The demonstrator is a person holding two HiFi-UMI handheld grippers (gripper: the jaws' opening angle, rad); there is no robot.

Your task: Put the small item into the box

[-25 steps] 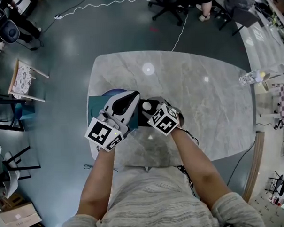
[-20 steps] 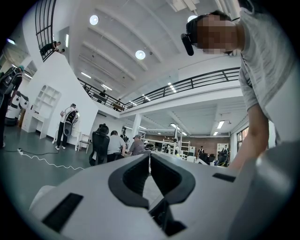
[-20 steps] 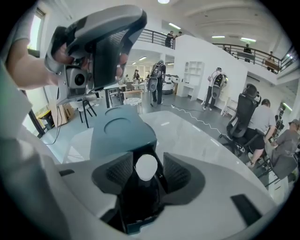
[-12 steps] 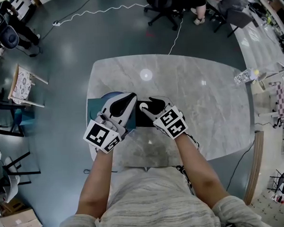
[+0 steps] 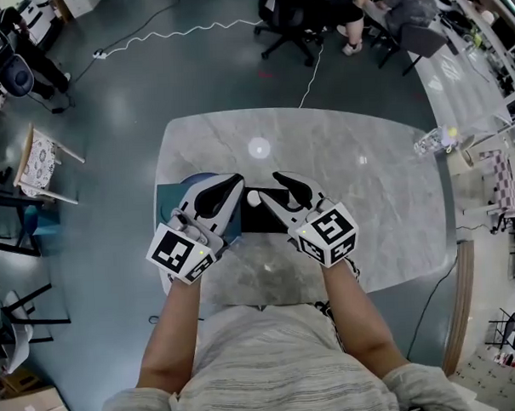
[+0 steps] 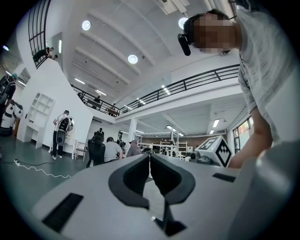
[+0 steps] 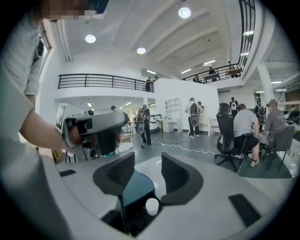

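The small item is a white ball (image 5: pixel 254 198); it lies in the dark inside of the open box (image 5: pixel 271 221) on the marble table (image 5: pixel 369 212). In the right gripper view the ball (image 7: pixel 151 206) rests low in the box (image 7: pixel 133 213), beneath the jaws. My right gripper (image 5: pixel 270 190) hovers just right of the ball with its jaws apart and closing; nothing is between them (image 7: pixel 147 161). My left gripper (image 5: pixel 238 179) hangs over the box's left side, its jaws meeting at the tips (image 6: pixel 150 157) and holding nothing.
The box's teal lid (image 5: pixel 167 204) lies at the table's left edge, with a blue rounded thing (image 5: pixel 195 175) behind it. A clear bottle (image 5: pixel 432 140) stands at the far right corner. Office chairs (image 5: pixel 292 20) and seated people are beyond the table.
My right gripper has drawn back toward me and to the right, off the white ball, which stays in the box. My left gripper has barely moved.
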